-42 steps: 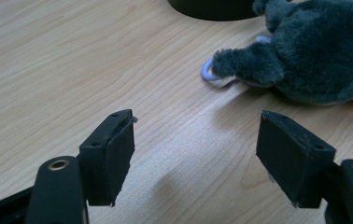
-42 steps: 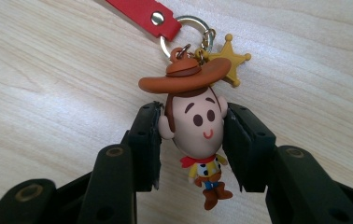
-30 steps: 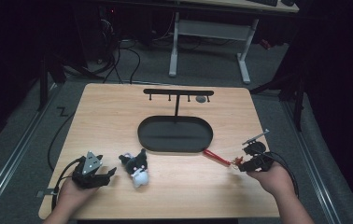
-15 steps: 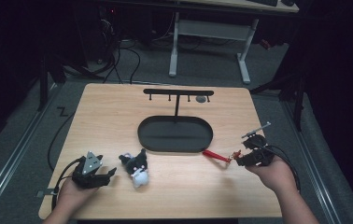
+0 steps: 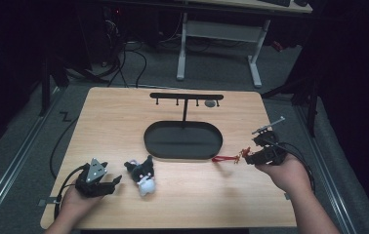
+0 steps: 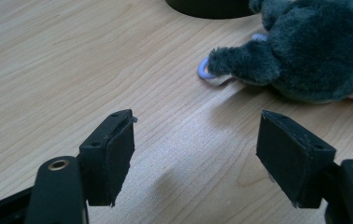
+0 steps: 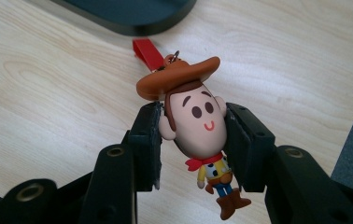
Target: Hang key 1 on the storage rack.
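Note:
My right gripper [image 7: 191, 140] is shut on a cowboy figure keychain [image 7: 198, 126], its pads pressing both sides of the big head under the brown hat. The red strap [image 5: 224, 158] trails left from my right gripper [image 5: 252, 157], which is lifted above the table at the right. A dark plush toy [image 5: 141, 176] with a white muzzle lies at the front left; in the left gripper view the plush toy [image 6: 305, 51] has a pale ring beside it. My left gripper [image 6: 195, 154] rests open just short of it, nothing between its jaws; it sits at the front left [image 5: 112, 184].
A black oval base [image 5: 182, 140] with a post and a hook bar [image 5: 186, 96] stands at the table's middle. A small grey thing [image 5: 211, 103] lies behind the bar. Table edges are close to both hands; cables trail off each gripper.
My right gripper has risen with the cowboy keychain, and the red strap has lifted off the table with it. The left gripper and the plush toy have stayed put.

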The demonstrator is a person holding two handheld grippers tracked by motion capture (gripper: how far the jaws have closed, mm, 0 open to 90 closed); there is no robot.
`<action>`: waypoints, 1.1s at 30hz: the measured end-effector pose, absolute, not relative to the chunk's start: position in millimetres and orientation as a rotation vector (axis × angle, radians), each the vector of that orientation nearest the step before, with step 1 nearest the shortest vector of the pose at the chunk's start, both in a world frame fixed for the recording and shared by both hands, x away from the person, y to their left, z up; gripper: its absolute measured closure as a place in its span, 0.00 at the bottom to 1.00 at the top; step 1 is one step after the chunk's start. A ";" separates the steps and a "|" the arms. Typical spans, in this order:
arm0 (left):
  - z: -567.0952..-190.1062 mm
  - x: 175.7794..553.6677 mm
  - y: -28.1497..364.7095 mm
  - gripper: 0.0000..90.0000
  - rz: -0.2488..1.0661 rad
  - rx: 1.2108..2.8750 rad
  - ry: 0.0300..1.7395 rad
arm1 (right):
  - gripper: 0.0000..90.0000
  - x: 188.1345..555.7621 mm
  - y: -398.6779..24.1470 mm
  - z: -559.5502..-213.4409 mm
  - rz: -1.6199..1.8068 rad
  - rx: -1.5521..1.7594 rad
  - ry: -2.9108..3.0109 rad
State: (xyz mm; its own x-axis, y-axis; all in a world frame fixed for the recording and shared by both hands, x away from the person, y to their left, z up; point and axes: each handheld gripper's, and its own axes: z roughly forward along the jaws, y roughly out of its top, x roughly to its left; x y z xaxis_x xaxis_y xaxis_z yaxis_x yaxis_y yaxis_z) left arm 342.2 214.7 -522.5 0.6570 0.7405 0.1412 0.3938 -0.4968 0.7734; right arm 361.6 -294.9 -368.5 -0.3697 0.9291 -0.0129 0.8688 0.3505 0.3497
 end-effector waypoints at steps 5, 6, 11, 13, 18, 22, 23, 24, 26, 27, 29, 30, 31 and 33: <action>-522.3 342.2 215.0 0.31 0.606 2.136 0.875 | 0.65 364.5 -290.6 -354.7 0.442 1.605 2.390; -522.2 342.2 215.1 0.31 0.605 2.136 0.875 | 0.65 365.1 -289.3 -352.5 0.456 1.608 2.384; -522.2 342.1 215.1 0.31 0.606 2.134 0.874 | 0.65 369.0 -284.1 -341.9 0.469 1.588 2.369; -522.0 342.0 215.1 0.31 0.604 2.136 0.874 | 0.65 370.5 -281.6 -337.9 0.472 1.587 2.365; -522.0 341.9 215.1 0.31 0.606 2.133 0.873 | 0.65 375.5 -275.2 -330.2 0.489 1.571 2.347; -521.8 341.8 215.4 0.31 0.607 2.131 0.873 | 0.65 379.6 -270.7 -326.5 0.493 1.561 2.339; -521.5 341.8 215.5 0.31 0.605 2.134 0.873 | 0.65 381.1 -269.3 -325.7 0.497 1.558 2.338; -521.5 341.8 215.5 0.31 0.606 2.134 0.873 | 0.65 382.3 -268.2 -325.4 0.501 1.556 2.337; -521.7 341.8 215.5 0.31 0.608 2.132 0.873 | 0.65 384.7 -266.2 -324.4 0.493 1.554 2.335; -521.6 341.7 215.6 0.31 0.608 2.132 0.872 | 0.65 385.5 -265.5 -324.3 0.494 1.557 2.332; -521.5 341.7 215.7 0.31 0.609 2.133 0.872 | 0.65 388.1 -264.1 -324.1 0.495 1.560 2.326; -521.3 341.6 215.8 0.31 0.607 2.136 0.872 | 0.65 389.1 -263.3 -324.0 0.492 1.565 2.322; -521.4 341.6 215.8 0.31 0.607 2.136 0.872 | 0.65 390.0 -262.9 -323.9 0.493 1.564 2.324; -521.4 341.6 215.8 0.31 0.607 2.136 0.871 | 0.65 392.2 -261.6 -323.8 0.492 1.561 2.320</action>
